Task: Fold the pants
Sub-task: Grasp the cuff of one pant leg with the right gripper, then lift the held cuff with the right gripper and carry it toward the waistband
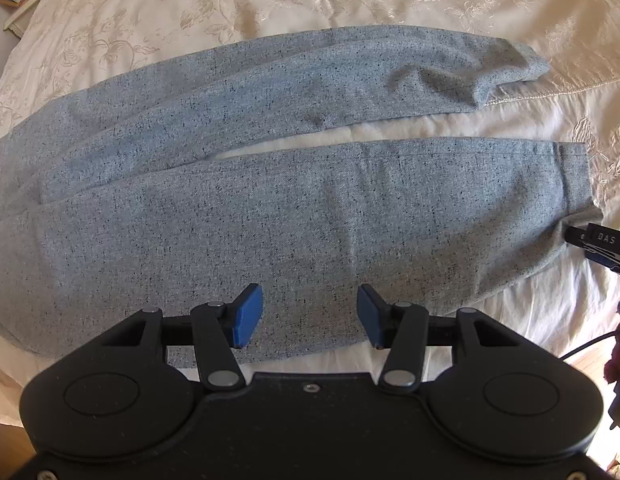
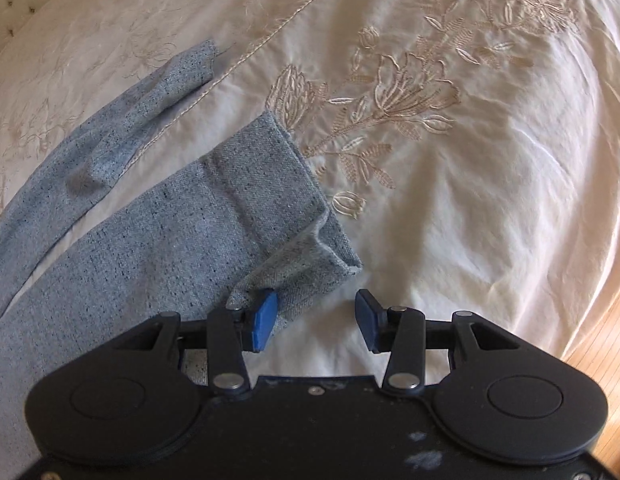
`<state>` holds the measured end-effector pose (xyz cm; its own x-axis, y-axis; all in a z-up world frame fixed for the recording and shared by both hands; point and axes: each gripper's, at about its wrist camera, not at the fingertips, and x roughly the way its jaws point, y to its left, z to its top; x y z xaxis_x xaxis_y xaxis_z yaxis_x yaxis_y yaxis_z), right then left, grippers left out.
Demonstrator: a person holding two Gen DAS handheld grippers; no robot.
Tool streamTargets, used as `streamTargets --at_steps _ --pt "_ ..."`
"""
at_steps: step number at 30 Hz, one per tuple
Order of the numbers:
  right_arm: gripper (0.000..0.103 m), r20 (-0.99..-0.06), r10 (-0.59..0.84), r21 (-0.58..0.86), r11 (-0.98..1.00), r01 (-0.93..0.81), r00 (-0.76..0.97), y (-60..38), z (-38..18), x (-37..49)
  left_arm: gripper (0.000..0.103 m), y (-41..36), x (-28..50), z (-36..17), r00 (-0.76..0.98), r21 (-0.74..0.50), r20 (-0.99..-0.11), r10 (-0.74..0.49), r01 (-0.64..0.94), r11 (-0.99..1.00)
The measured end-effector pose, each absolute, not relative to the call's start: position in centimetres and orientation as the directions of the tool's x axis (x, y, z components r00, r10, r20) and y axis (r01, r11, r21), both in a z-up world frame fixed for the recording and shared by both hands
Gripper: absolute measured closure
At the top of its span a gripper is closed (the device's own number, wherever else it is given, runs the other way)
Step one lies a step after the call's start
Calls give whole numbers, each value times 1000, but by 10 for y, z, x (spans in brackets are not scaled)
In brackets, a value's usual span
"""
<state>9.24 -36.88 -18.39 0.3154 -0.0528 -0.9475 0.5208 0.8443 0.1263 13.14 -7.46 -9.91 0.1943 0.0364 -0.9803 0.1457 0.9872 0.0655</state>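
Nearest, the left gripper (image 1: 310, 316) hovered wide open over the near leg of the pants (image 1: 269, 216), spread on the bedspread (image 1: 350, 0). The right gripper (image 2: 316, 320), jaws also wide, sat at that leg's curled cuff (image 2: 310, 248); closing there might have pinched only one layer, leaving the fold crooked.

My speckled grey-blue woven cloth pants (image 1: 293, 216) look matt and coarse; cream embroidered satin bedspread (image 2: 490, 168) glossy; black plastic left gripper (image 1: 310, 316) matt.

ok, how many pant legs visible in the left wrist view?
2. The far leg lies toward the top of the bedspread; the near leg runs just ahead of the open left gripper.
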Motion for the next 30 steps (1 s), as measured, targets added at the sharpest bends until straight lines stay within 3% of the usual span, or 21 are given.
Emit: streamTargets --at_steps 3,5,6,7,14,17,20,25,30 --pt "56 -949 -31 138 855 500 314 -369 -192 106 46 -80 133 -98 205 72 -978 41 144 987" --pt "61 -945 0 172 852 494 328 -370 -193 110 46 -82 134 -99 206 80 -977 50 140 987" --pt "83 -937 36 214 846 489 349 -372 -191 110 46 -83 134 -100 202 83 -978 54 137 987" --pt "94 -929 77 257 837 484 361 -373 -191 112 46 -83 135 -101 196 79 -979 52 135 988" --pt "94 -931 74 249 844 475 357 -386 -148 93 46 -91 139 -104 182 36 -983 4 171 985" --pt "94 -949 65 216 846 488 307 -390 -163 80 46 -99 138 -111 192 19 -981 -23 212 977" --pt "83 -978 23 134 831 540 208 -391 -177 66 46 -109 138 -124 160 26 -987 -18 267 963" --pt "76 -924 -148 47 871 488 352 -372 -128 56 46 -114 131 -131 148 6 -988 -39 294 956" --pt "79 -906 -27 161 901 402 423 -353 -122 73 46 -120 123 -140 146 6 -988 -45 334 942"
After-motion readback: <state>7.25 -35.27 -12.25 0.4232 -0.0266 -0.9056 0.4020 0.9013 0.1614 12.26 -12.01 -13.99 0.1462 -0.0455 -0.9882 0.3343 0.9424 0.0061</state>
